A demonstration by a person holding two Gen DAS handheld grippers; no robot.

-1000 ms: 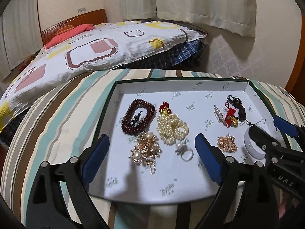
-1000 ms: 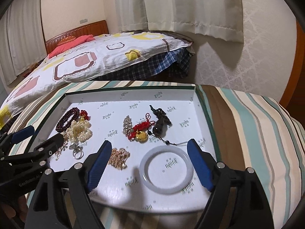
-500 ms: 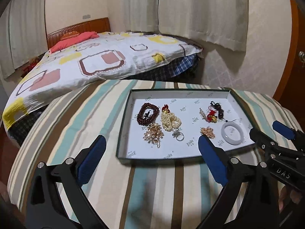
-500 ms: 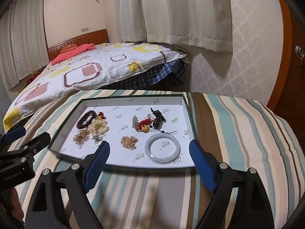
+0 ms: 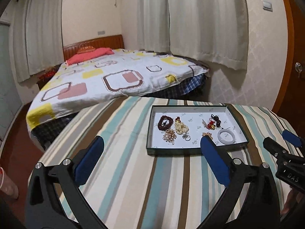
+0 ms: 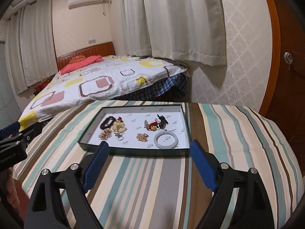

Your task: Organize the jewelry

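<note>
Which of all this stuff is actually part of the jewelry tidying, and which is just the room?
Part of the job:
- tray
- white bangle
- pearl strand
- dark red bead bracelet
- silver ring

Just lying about:
- bed
- pink pillow
- curtains
- striped cloth

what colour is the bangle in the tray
Milky white, slightly translucent: the bangle shows best in the right wrist view.
</note>
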